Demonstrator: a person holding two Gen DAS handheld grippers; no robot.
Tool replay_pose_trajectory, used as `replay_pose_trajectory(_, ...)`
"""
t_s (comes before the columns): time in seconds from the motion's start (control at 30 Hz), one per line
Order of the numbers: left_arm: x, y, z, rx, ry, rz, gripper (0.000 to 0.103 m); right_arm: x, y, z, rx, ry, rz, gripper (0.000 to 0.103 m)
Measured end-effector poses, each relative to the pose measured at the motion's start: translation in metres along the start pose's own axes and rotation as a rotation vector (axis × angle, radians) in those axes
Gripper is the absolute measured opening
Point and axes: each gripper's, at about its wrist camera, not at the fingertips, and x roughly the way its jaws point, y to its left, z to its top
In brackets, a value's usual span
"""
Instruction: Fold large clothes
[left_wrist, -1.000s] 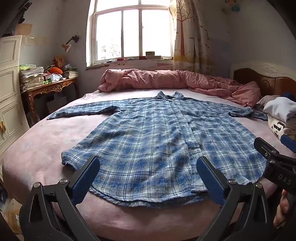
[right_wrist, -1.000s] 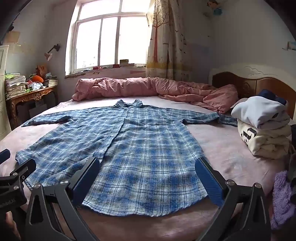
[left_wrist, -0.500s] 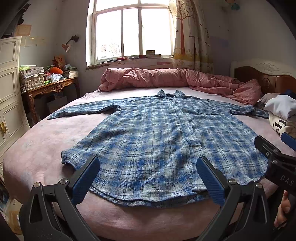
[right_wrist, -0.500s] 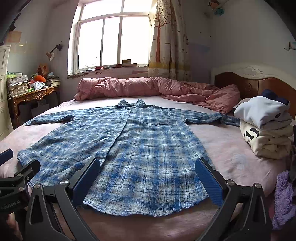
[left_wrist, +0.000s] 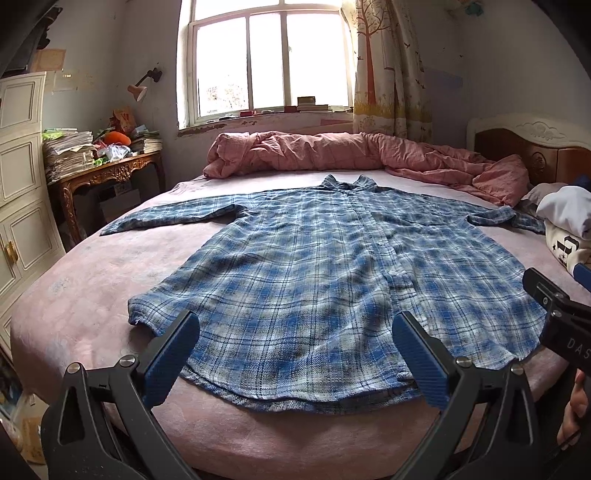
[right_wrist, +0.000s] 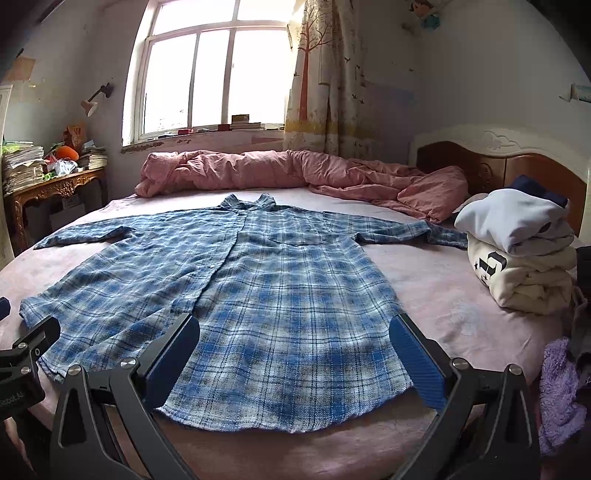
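Observation:
A long blue plaid shirt (left_wrist: 325, 277) lies flat and face up on the pink bed (left_wrist: 92, 288), collar toward the window, both sleeves spread out sideways. The same shirt (right_wrist: 266, 295) fills the middle of the right wrist view. My left gripper (left_wrist: 295, 347) hovers open above the hem, left of the button placket, holding nothing. My right gripper (right_wrist: 293, 347) hovers open above the hem's right half, also holding nothing. The right gripper's body (left_wrist: 557, 317) shows at the right edge of the left wrist view, with a person's hand (left_wrist: 576, 410) below it.
A rolled pink duvet (left_wrist: 332, 151) lies along the far side of the bed. Folded clothes (right_wrist: 521, 251) are stacked at the right by the wooden headboard (right_wrist: 517, 166). A purple fuzzy item (right_wrist: 557, 395) sits at the near right. A cluttered wooden desk (left_wrist: 107, 173) and white cabinet (left_wrist: 22, 184) stand left.
Both views have tilted slightly, so the shirt sits a little lower in frame. Both grippers stay open over the hem and the shirt has not moved.

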Motion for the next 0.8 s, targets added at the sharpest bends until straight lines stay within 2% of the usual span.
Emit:
replay_pose_trajectory(0.1, -0.001, -0.002, 0.0, 0.01, -0.002, 0.001, 0.103, 0.001, 0.001, 0.0, -0.007, -0.002, -0.021, 0.103)
replay_pose_trajectory(0.23, -0.004, -0.006, -0.001, 0.028, -0.011, 0.021, 0.103, 0.001, 0.001, -0.001, -0.008, 0.001, -0.009, 0.103)
replay_pose_trajectory(0.4, -0.006, -0.007, 0.0, 0.027, -0.012, -0.009, 0.103, 0.001, 0.002, -0.001, -0.018, -0.004, -0.026, 0.103)
replay_pose_trajectory(0.8, -0.005, -0.011, 0.0, 0.035, -0.01, -0.01, 0.103, -0.002, 0.003, -0.002, -0.021, -0.012, -0.02, 0.103)
